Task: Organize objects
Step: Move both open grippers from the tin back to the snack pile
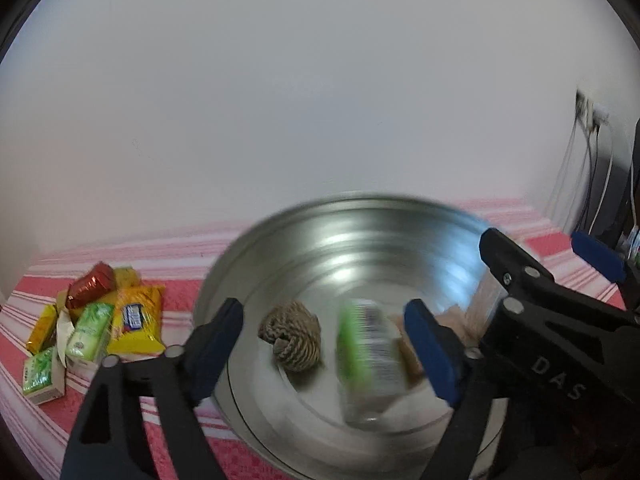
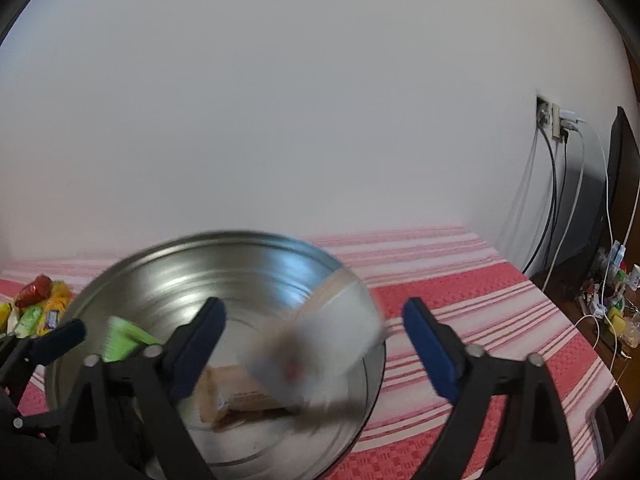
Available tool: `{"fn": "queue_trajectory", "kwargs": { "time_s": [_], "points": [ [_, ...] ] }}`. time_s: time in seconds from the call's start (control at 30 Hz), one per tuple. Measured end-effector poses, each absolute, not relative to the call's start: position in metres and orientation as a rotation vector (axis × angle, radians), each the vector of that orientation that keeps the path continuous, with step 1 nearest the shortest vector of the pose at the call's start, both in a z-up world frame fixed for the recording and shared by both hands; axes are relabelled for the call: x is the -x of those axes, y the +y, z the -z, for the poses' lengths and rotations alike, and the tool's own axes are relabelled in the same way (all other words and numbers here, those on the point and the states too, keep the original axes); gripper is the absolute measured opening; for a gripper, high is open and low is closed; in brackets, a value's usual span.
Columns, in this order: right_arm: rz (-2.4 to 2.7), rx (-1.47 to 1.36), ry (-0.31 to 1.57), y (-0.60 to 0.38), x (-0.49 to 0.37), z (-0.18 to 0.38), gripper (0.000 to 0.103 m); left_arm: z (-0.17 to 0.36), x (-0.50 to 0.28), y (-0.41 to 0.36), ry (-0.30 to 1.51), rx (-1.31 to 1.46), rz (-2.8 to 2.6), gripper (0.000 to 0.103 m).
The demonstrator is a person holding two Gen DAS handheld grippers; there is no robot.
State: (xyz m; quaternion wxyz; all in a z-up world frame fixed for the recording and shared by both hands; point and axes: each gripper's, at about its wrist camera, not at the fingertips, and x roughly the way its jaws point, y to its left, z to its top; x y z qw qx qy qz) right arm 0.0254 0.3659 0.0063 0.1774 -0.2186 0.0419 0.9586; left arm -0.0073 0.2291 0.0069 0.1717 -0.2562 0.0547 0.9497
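Steel bowl (image 1: 304,248), round and shiny with ringed walls, sits lower centre on a red-and-white striped cloth (image 1: 180,292). Inside: a tan knotted rope ball (image 1: 290,334), a green-and-white packet (image 1: 370,354) smeared by motion, and a brown wrapper (image 2: 240,394). A pale blurred packet (image 2: 320,340) at the bowl's right rim is unreadable. Snack packets (image 1: 96,320) lie piled at lower left, print illegible. Left gripper (image 1: 324,344) fingers apart, empty; right gripper (image 2: 316,344) fingers apart, its body reading "DAS".
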Motion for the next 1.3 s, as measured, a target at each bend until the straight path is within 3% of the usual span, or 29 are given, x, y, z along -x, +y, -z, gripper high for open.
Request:
{"fn": "queue_trajectory", "kwargs": {
  "time_s": [0.1,0.33,0.53,1.0,1.3],
  "points": [
    [-2.745,0.506,0.163,0.366,-0.039,-0.017,0.103,-0.017,0.004,0.217,0.098,0.672,-2.719,0.095],
    [-2.678,0.289,0.34,0.39,-0.069,-0.032,0.103,-0.029,0.01,0.169,-0.033,0.559,-2.879,0.095],
    [-2.668,0.278,0.464,0.4,-0.075,-0.03,0.103,-0.023,0.018,0.154,-0.037,0.592,-2.946,0.095],
    [-2.639,0.269,0.403,0.386,-0.081,-0.022,0.103,-0.014,0.009,0.151,0.085,0.551,-3.018,0.095],
    [-2.621,0.188,0.25,0.357,-0.085,-0.022,0.103,-0.012,-0.002,0.13,0.143,0.537,-3.046,0.095]
  ]
}}
